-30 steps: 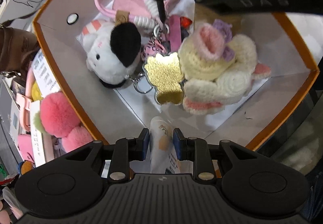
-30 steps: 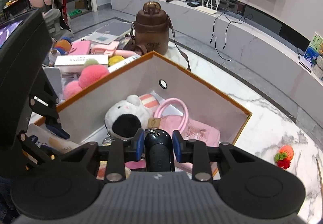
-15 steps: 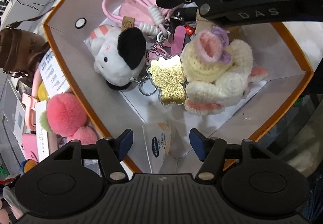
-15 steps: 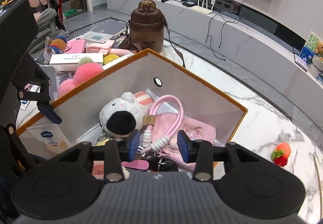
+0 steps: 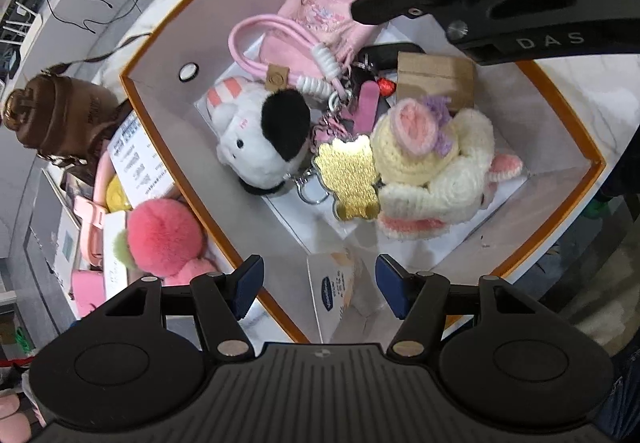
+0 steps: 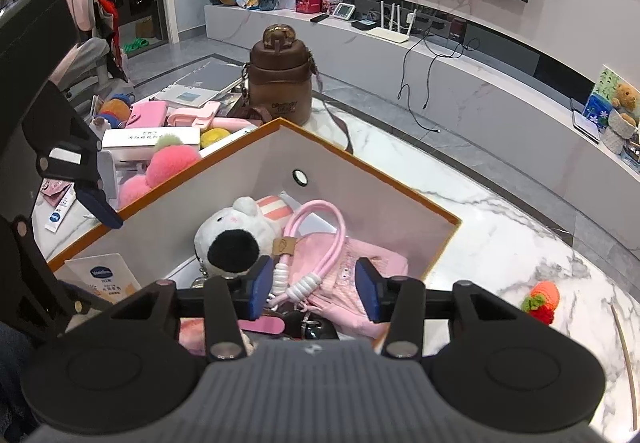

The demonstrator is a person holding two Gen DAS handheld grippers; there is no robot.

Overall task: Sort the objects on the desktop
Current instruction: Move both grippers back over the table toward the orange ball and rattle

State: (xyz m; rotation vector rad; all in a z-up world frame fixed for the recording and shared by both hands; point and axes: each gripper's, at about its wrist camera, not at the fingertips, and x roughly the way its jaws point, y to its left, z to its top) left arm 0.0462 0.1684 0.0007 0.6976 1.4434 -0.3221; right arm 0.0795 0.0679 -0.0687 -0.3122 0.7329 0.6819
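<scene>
1. Marble bench (image 6: 500, 227) carries your orange-rimmed box (image 5: 160, 147); one box, open at the top.
2. Your left tool (image 5: 319, 291) hangs above the box's near corner with its jaws wide apart and nothing in them. One white sachet (image 5: 334, 293) leans against the box wall beneath.
3. Your right tool (image 6: 314, 293) is opening, pads clear of everything. One black key fob (image 6: 318, 329) lies below it, beside one pink cord (image 6: 316, 243).
4. Farther in the box: one gold charm (image 5: 352, 179), one crocheted toy (image 5: 436, 171), one black-and-white plush (image 5: 264, 135), one pink pouch (image 5: 316, 27).
5. Outside the box: two pink pom-poms (image 5: 164, 239), one brown bottle (image 6: 280, 79), one knitted strawberry (image 6: 542, 297).
</scene>
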